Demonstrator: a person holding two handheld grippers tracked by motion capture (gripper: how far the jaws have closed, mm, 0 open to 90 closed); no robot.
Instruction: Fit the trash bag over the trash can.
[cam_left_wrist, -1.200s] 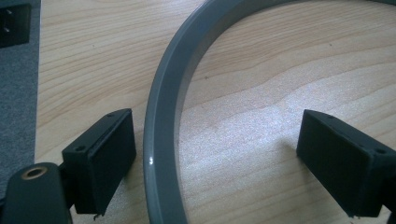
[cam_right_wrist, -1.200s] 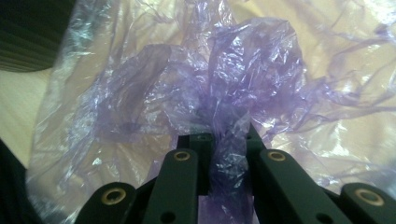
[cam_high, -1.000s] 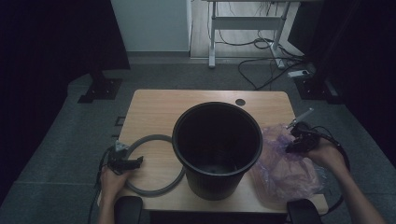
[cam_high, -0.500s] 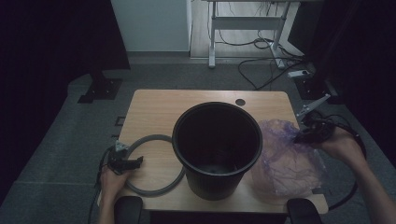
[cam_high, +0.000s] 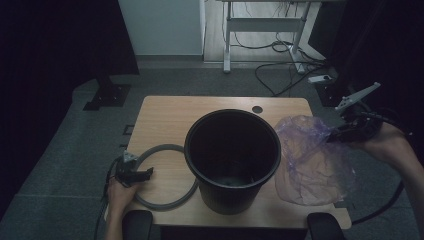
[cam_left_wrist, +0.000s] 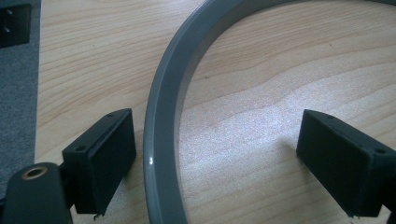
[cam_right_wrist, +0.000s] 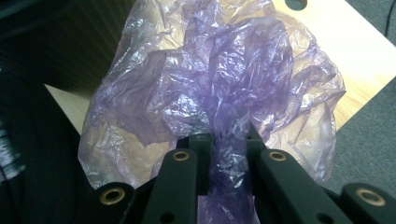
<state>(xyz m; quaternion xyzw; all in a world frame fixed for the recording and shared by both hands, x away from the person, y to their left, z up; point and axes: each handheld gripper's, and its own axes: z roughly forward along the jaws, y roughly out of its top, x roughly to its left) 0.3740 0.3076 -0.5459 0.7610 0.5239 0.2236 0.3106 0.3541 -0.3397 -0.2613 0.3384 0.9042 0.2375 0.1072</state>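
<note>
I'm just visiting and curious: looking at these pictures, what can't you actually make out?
- The bottom of the black bin, high view: too dark inside to tell whether anything lies there.
- The grey ring, high view: its right side is hidden behind the bin; the left gripper view cuts it off at the edges.
- The purple bag, right gripper view: its pinched end is hidden between the right tool jaws.
- The room's far left and right, high view: lost in shadow.

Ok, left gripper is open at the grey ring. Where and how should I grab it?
Take the grey ring on the band at its left arc, coming from above. The band stands thin and upright on the table, and the left gripper already straddles it with jaws open, one outside and one inside.
</note>
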